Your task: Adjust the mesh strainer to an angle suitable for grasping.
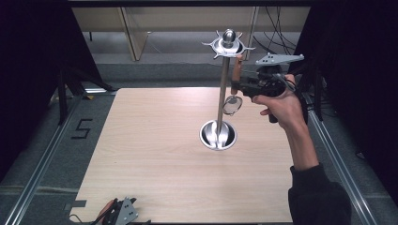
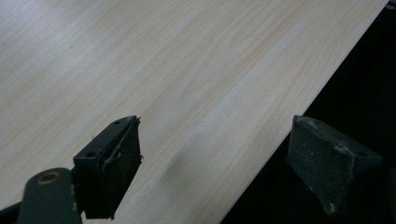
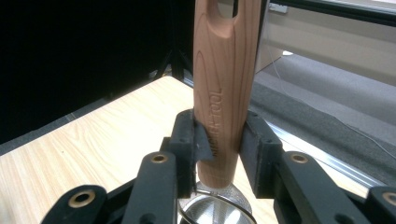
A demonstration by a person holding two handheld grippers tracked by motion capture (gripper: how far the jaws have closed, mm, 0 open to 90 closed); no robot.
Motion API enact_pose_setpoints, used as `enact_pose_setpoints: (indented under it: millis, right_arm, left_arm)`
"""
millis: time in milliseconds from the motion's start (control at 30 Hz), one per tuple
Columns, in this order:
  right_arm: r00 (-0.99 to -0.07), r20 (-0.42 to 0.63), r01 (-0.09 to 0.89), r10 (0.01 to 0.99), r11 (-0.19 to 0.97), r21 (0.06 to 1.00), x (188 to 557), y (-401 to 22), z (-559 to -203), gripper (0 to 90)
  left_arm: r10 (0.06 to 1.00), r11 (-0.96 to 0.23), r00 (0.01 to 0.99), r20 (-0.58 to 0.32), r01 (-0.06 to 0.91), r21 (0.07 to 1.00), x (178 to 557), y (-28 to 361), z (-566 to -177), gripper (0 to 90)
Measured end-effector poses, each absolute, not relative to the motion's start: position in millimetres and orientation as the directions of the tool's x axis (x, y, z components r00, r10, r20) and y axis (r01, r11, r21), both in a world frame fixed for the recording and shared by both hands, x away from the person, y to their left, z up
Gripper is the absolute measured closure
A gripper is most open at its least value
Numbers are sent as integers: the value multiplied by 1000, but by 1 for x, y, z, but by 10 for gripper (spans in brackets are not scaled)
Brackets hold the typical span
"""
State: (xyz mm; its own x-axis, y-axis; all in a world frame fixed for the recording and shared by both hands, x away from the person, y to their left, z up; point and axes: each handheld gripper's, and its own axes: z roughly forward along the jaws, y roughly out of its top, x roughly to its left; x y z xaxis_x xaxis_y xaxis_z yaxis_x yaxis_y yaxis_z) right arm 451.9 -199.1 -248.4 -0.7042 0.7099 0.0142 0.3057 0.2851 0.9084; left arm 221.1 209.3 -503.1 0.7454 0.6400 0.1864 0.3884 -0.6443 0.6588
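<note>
Jaws of right gripper clamped on wooden handle of a small mesh strainer, held upright, handle up, mesh bowl hanging below the jaws. Strainer sits just beside the steel pole of the utensil stand, handle top near the hook ring. Stand base rests on the wooden table. Left gripper lies at the table's near edge, jaws spread, nothing between them.

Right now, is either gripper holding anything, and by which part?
The right gripper clamps a small strainer by its wooden handle, low near the mesh. The left gripper is open and holds nothing.
</note>
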Motion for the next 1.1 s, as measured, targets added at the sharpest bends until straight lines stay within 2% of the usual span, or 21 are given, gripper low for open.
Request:
enact_pose_setpoints:
  millis: [233, 267, 600, 867, 1100]
  right_arm:
    - [-703, 3, 289, 711, 282, 915, 450, -202, -249, 682]
    - [-701, 38, 316, 712, 263, 912, 448, -201, -250, 671]
    - [-703, 31, 288, 711, 245, 926, 439, -208, -251, 604]
    - [-676, 21, 280, 737, 229, 932, 425, -217, -255, 467]
    - [-658, 27, 275, 753, 207, 939, 412, -222, -262, 413]
  left_arm:
    - [634, -642, 752, 182, 380, 666, 221, 210, -503, 166]
    - [634, -642, 752, 182, 380, 666, 221, 209, -504, 166]
    - [635, -638, 751, 178, 381, 669, 221, 209, -503, 166]
    - [636, -639, 750, 180, 381, 668, 222, 209, -503, 166]
    - [637, -636, 750, 178, 381, 671, 221, 209, -503, 166]
